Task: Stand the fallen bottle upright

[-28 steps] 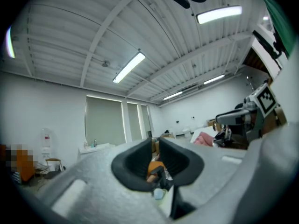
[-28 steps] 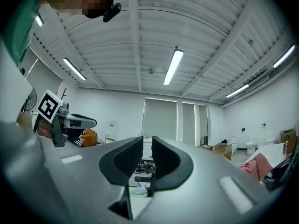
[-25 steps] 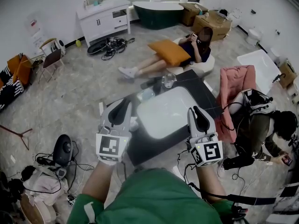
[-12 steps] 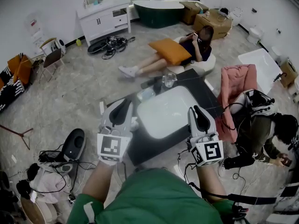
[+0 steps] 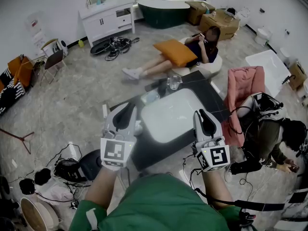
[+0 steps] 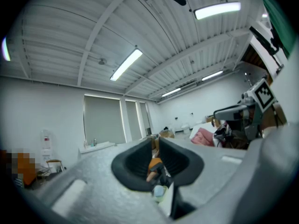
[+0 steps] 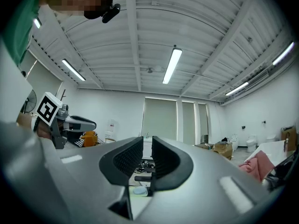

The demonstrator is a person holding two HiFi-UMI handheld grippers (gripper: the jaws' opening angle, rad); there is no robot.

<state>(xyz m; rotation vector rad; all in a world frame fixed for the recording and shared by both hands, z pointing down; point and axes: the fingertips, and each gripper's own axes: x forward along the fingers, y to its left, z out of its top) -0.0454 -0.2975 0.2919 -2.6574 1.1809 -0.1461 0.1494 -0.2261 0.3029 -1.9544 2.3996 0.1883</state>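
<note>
A clear bottle (image 5: 150,97) lies on its side on the black table (image 5: 213,99), at the far left corner of a white basin (image 5: 171,115). My left gripper (image 5: 126,109) hovers level over the table's near left edge, short of the bottle. In the left gripper view its jaws (image 6: 155,147) stand a narrow gap apart with nothing between them. My right gripper (image 5: 204,115) hovers at the basin's right side. Its jaws (image 7: 147,149) are also a narrow gap apart and empty.
A clear glass (image 5: 173,83) stands at the table's far edge. One person reclines on a cushion (image 5: 175,53) beyond the table and another (image 5: 269,134) crouches at the right beside a pink chair (image 5: 243,83). A black device with cables (image 5: 79,166) lies on the floor at the left.
Both grippers have kept still. The black device and cables on the floor at the lower left have shifted to the right.
</note>
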